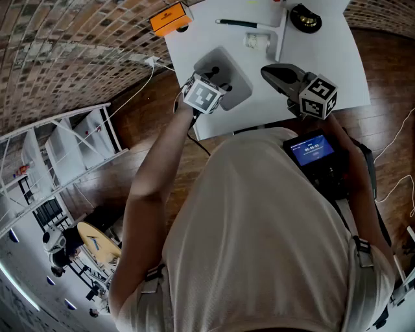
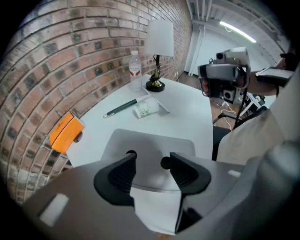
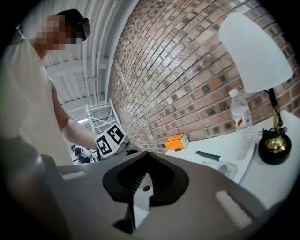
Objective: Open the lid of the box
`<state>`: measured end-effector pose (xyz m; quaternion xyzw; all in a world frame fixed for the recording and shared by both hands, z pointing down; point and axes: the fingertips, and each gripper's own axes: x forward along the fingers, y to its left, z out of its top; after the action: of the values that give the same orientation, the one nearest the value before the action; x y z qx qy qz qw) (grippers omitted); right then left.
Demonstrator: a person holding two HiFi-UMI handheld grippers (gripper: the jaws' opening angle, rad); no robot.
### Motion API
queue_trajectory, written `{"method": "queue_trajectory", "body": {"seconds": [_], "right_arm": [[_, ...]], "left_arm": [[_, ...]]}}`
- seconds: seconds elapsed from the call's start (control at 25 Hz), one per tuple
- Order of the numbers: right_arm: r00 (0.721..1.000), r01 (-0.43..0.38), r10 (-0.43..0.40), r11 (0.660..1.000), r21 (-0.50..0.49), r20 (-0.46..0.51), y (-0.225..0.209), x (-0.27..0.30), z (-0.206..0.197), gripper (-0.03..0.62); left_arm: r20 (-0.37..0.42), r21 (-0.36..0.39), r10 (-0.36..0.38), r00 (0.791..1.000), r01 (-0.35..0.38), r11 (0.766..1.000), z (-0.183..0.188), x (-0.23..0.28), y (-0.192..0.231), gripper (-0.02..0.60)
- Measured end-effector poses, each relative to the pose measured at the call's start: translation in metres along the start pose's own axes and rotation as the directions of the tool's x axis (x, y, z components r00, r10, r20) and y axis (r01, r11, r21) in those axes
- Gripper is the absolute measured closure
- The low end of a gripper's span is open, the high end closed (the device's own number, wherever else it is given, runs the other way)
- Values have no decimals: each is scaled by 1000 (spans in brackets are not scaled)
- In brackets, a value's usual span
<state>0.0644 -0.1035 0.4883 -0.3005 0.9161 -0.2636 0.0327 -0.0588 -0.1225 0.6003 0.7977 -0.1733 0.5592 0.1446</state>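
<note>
A white rack (image 1: 71,149) stands on the wooden floor (image 1: 149,123) beside the brick wall (image 2: 56,61), at about nine o'clock from the person.

An orange box (image 1: 170,18) sits at the far left corner of the white tabletop (image 1: 337,58). It is at eleven o'clock from the grey box (image 1: 237,81), which is flat with rounded corners. The grey box lies near the tabletop's near left edge, and its lid looks shut.

The left gripper (image 2: 149,164) meets the grey box at its six o'clock side. Its fingers (image 2: 117,176) are spread, one on each side of a stretch of the near edge. Bare grey lid shows between them, and they are not pinching it.

Past the grey box, at twelve o'clock, lies a dark pen (image 1: 237,23). A small whitish object (image 1: 257,41) lies on its side at one o'clock, just beside the pen.

The right gripper (image 3: 143,177) is at three o'clock from the grey box, over the tabletop and clear of the box. Its fingers are pressed together with nothing between them.

Farther right, at the tabletop's far corner, stands a lamp (image 2: 159,37) with a white shade and a dark, brassy base. A clear water bottle (image 2: 135,70) stands upright near it, toward the wall.

A small device with a lit blue screen (image 1: 311,149) is strapped to the person's chest on the right side.
</note>
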Motion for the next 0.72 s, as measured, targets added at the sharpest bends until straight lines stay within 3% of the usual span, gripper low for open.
{"method": "queue_trajectory", "body": {"seconds": [0.28,0.52,0.72], "right_arm": [[999,25,-25,1000,14,26,-22,-24,6,592],[998,50,-52,998,39,45,-31,-35,4,592],[998,47,-49,998,45,46,-32,-37,4,592]], "left_arm": [[-184,29,-36,982,42,999,8,37,3,322],[-324,91,-22,946,55,994,-5,52,7,290],[-412,97,-33,911,80,992,-18,61,8,279]]}}
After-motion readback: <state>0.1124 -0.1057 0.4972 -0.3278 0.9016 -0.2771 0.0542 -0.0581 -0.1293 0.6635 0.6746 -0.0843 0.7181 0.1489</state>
